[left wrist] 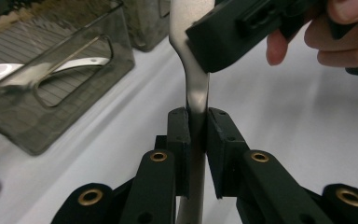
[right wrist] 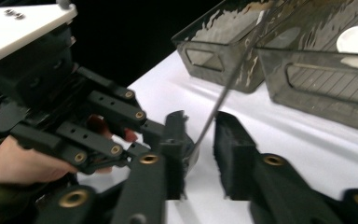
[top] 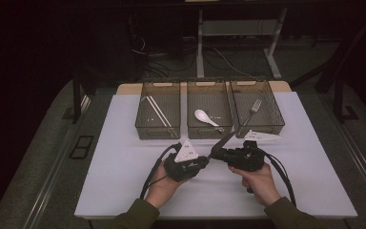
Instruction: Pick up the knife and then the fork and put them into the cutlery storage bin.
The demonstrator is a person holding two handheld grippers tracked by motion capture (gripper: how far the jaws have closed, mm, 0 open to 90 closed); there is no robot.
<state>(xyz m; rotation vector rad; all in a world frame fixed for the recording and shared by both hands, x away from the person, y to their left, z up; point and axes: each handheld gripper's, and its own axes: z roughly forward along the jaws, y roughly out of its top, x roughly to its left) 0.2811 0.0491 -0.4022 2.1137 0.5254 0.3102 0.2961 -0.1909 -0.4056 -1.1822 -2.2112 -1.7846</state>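
Your left tool (top: 208,159) is closed almost fully on the handle of a flat metal utensil (top: 225,140). In the left gripper view both pads of that tool (left wrist: 196,116) press the narrow shank of the utensil (left wrist: 196,88) from either side, so it stands straight out ahead of the jaws instead of sagging. That firm pinch low on the handle looks deliberate, since it leaves the upper length free for the other hand to take. Your right tool (top: 217,153) comes in from the opposite side, tip to tip with the left one. In its own view the right tool (right wrist: 200,126) has the utensil (right wrist: 223,95) edge-on between its jaws, close against one pad, with a visible gap to the other. It brackets the utensil without clamping it yet, so the left tool alone carries the weight. The utensil hangs above the white surface (top: 124,181), its free end slanting up and away from both tools toward the three smoked plastic trays just beyond them. Each tray keeps one kind of cutlery. The left tray (top: 157,129) holds the chopsticks (top: 157,112), the middle tray (top: 208,133) holds the white spoon (top: 205,117), and the right tray (top: 267,130) holds the fork (top: 252,109). This looks like a hand-over near the trays, to turn the piece before you sort it. Keep the left pinch until the right pads bite.
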